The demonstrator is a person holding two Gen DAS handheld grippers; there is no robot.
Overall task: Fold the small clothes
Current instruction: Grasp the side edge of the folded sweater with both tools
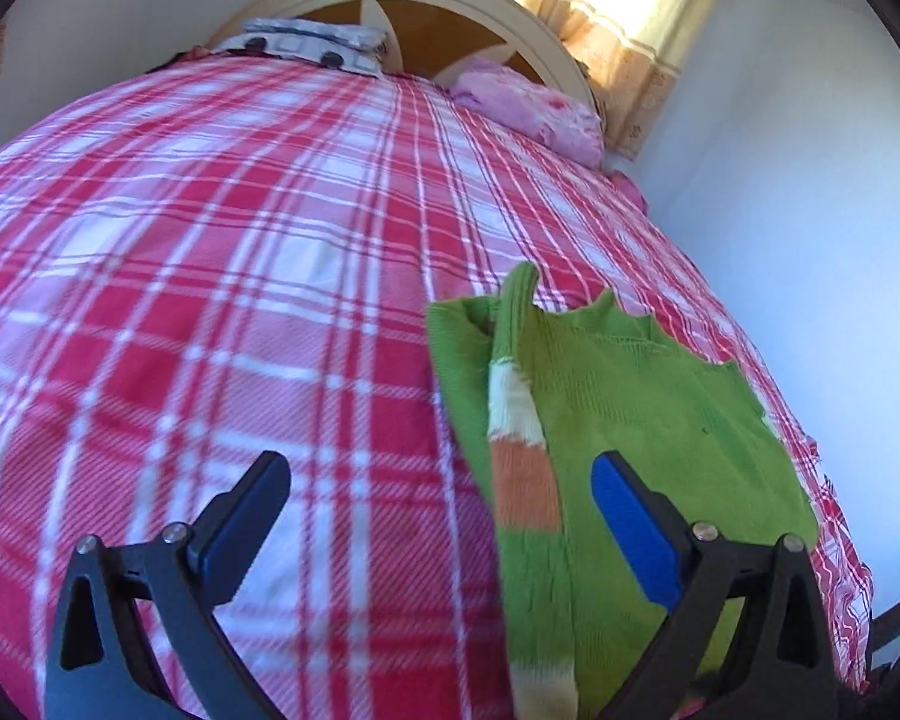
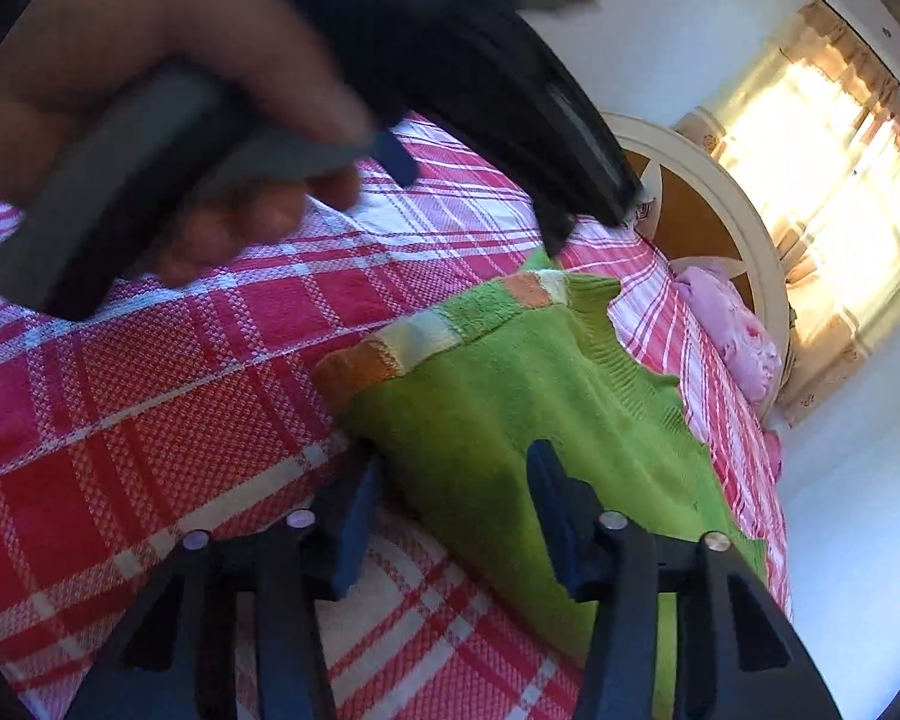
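Knitwear, a green sweater [image 2: 510,396] with a striped sleeve, is lying on the plaid bed [image 2: 150,420], its near corner sitting between the half-open right claw [image 2: 453,504], while the wide-open left claw [image 1: 444,504] is hovering empty beside it.

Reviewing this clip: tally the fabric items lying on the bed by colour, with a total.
Green knitted garment with orange and cream stripes: 1
Pink bundle by the headboard: 1
Pale patterned pillow or folded cloth at the head: 1
Red-and-white plaid cover underneath: 1
Total: 4
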